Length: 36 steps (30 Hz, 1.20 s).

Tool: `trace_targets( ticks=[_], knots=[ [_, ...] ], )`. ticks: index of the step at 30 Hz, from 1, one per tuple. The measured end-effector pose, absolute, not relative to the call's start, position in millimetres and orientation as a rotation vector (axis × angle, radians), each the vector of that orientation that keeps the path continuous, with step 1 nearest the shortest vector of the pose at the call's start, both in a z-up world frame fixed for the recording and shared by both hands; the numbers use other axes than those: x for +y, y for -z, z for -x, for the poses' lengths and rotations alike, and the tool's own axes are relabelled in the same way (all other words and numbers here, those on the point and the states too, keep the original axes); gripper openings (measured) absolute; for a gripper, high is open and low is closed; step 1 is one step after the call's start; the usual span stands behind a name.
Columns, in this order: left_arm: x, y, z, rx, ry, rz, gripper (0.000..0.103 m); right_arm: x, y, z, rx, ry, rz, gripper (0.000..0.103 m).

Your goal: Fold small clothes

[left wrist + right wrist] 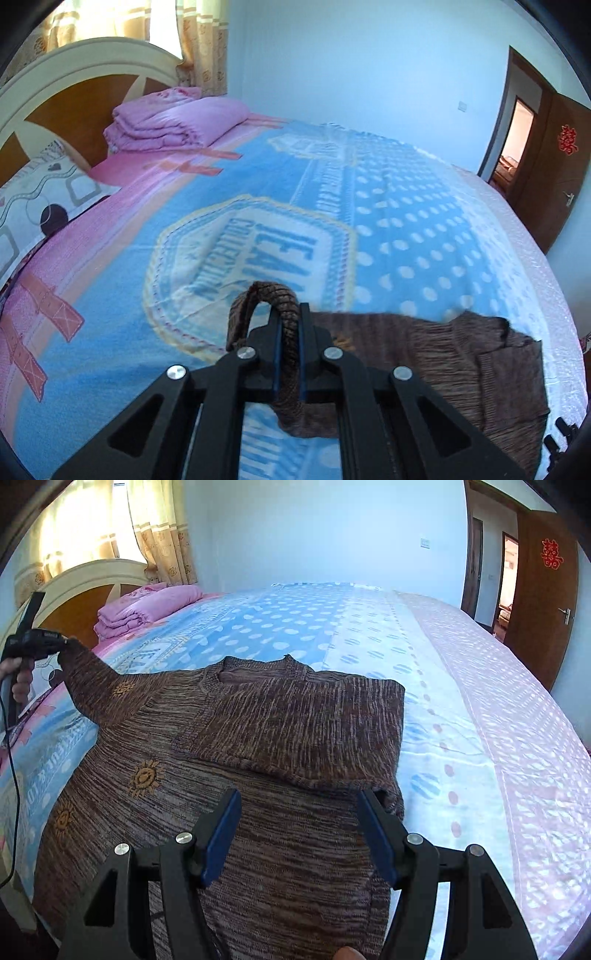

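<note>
**Sleeve pinched on the left, right side spread over the body**

So here's my view from the two wrist cams. The brown knit sweater is lying on the bed, on top of a blue polka-dot blanket. It's got little orange sun motifs down one side, and the sleeve on my right is folded across the chest, so that half looks squared off.

My left hand-held gripper is clamped tight on the cuff of the other sleeve; the ribbed end loops up out of the pads and bunches below them. In the right wrist view I can see that same gripper off to the far left, holding the sleeve stretched out and raised off the blanket, away from the body of the sweater.

My right hand-held gripper has its fingers spread wide apart with nothing between them, sitting just over the lower part of the sweater. Can't tell if the tips actually touch the knit.

Background stuff: a folded pink quilt up by the headboard, a patterned pillow beside it, and a brown door standing open on the right.
</note>
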State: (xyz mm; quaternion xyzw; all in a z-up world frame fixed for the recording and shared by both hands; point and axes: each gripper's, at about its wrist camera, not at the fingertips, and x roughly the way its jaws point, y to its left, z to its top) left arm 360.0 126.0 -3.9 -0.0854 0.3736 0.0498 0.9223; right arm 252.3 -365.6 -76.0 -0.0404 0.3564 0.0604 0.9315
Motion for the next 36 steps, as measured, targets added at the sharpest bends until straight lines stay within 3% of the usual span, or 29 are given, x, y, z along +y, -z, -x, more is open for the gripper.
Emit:
trace_targets(
  ticks=[13, 22, 23, 27, 29, 31, 32, 33, 36],
  knots=[
    [2, -21, -368, 0.756, 0.046, 0.246, 0.008, -379, 91, -233, 0.755, -0.139, 0.062, 0.065],
    [-140, 45, -347, 0.799, 0.156, 0.038, 0.009, -380, 106, -232, 0.779, -0.154, 0.048, 0.065],
    [-154, 57, -344, 0.813, 0.157, 0.002, 0.014, -381, 108, -232, 0.781, -0.152, 0.047, 0.065],
    [-192, 85, -326, 0.849, 0.193, -0.129, 0.018, -385, 114, -231, 0.778, -0.133, 0.060, 0.065],
    [-194, 80, -312, 0.817, 0.220, -0.172, 0.027, -388, 113, -231, 0.771, -0.127, 0.055, 0.065],
    [-181, 70, -296, 0.751, 0.220, -0.205, 0.049, -391, 112, -231, 0.767, -0.127, 0.036, 0.065],
    [-169, 65, -288, 0.704, 0.203, -0.227, 0.066, -392, 111, -231, 0.764, -0.130, 0.024, 0.065],
    [-158, 62, -283, 0.665, 0.179, -0.251, 0.074, -393, 110, -231, 0.763, -0.134, 0.012, 0.065],
    [-109, 67, -283, 0.610, 0.015, -0.370, 0.077, -390, 103, -233, 0.766, -0.146, -0.017, 0.065]
  ],
)
